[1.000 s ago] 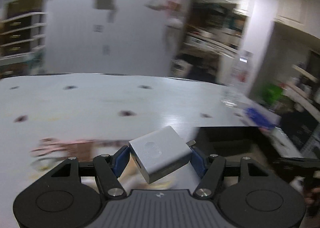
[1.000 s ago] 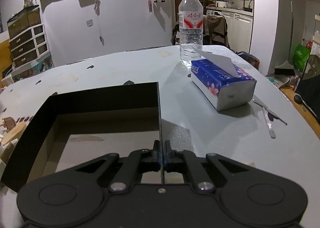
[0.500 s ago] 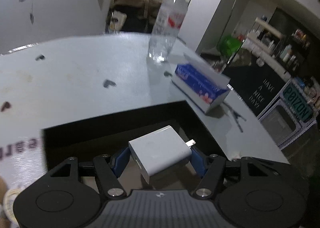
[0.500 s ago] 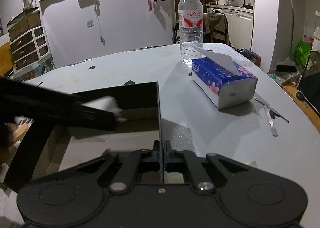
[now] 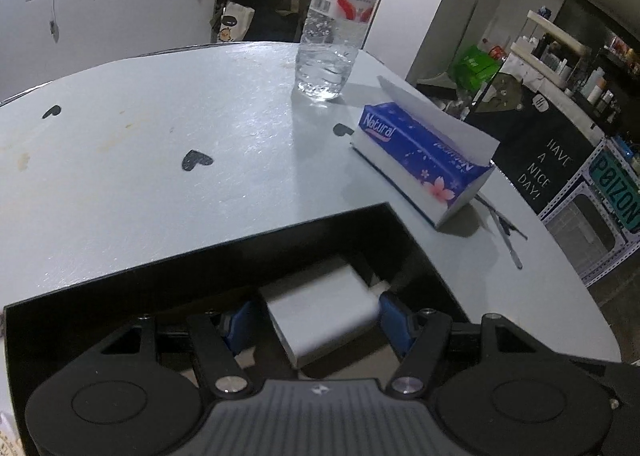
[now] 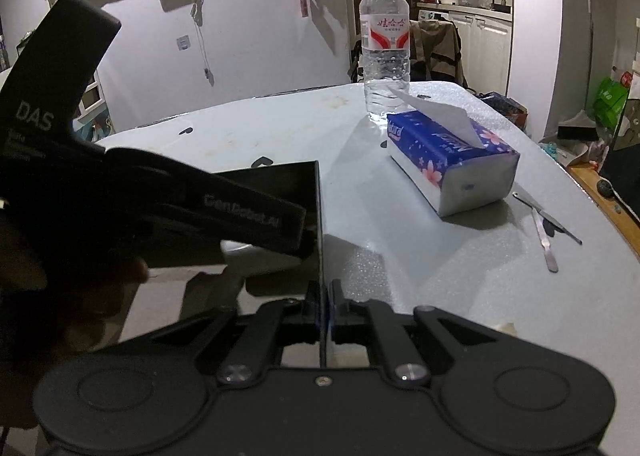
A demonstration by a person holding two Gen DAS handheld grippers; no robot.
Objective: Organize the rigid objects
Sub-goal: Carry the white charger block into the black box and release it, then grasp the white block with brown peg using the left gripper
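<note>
My left gripper (image 5: pixel 316 316) holds a white charger (image 5: pixel 320 316) between its blue pads (image 5: pixel 394 320), low inside the black box (image 5: pixel 200 256), at 6 o'clock in the left view. The charger looks blurred; whether it touches the floor I cannot tell. My right gripper (image 6: pixel 324 298) is pinched narrow on the box's right wall (image 6: pixel 319 215), which stands upright between the jaws. On the table (image 5: pixel 160 143), a bottle (image 5: pixel 338 19) stands at 12 o'clock, a tissue pack (image 5: pixel 424 159) at 2 o'clock, near tweezers (image 6: pixel 542 228).
</note>
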